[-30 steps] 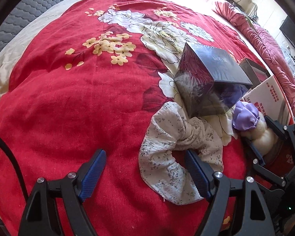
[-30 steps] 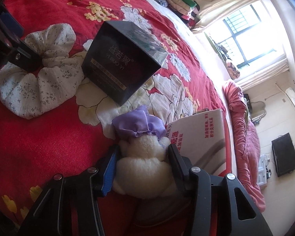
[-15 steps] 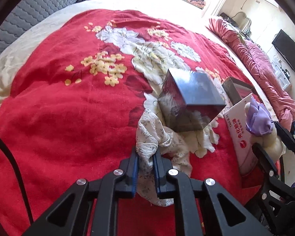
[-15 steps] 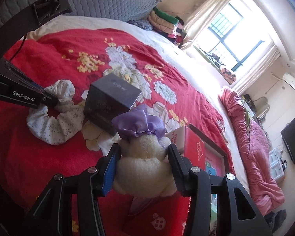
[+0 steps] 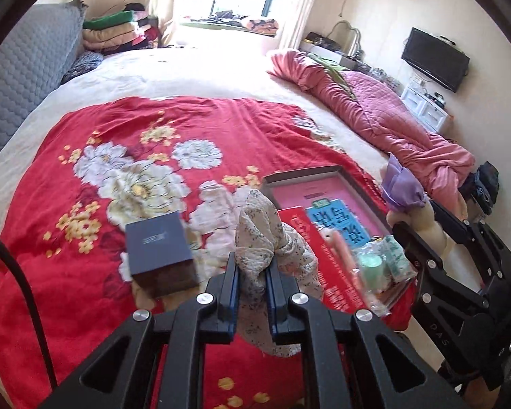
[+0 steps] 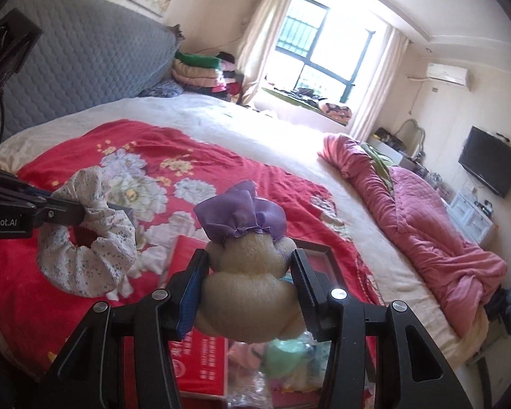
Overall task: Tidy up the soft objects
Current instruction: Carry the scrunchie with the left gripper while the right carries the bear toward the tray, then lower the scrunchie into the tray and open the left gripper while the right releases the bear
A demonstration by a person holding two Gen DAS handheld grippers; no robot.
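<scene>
My left gripper (image 5: pixel 252 272) is shut on a white floral fabric scrunchie (image 5: pixel 265 238), which hangs lifted above the red floral blanket (image 5: pixel 95 266). The right wrist view shows the same scrunchie (image 6: pixel 85 255) dangling from the left gripper at the left. My right gripper (image 6: pixel 250 269) is shut on a cream plush toy with a purple bonnet (image 6: pixel 248 272), held in the air over an open red box (image 6: pixel 201 351). That plush toy (image 5: pixel 408 201) also appears at the right of the left wrist view. The red box (image 5: pixel 327 204) lies on the bed's right side with several small packets inside.
A dark blue square box (image 5: pixel 160 255) sits on the blanket left of the scrunchie. A pink quilt (image 5: pixel 391 129) is bunched along the bed's right edge. The grey padded headboard (image 6: pixel 85 68) and a stack of folded bedding (image 6: pixel 201 71) stand at the far end.
The left gripper closed on the scrunchie and lifted it off the blanket. The right gripper rose with the plush toy, and both moved towards the red box.
</scene>
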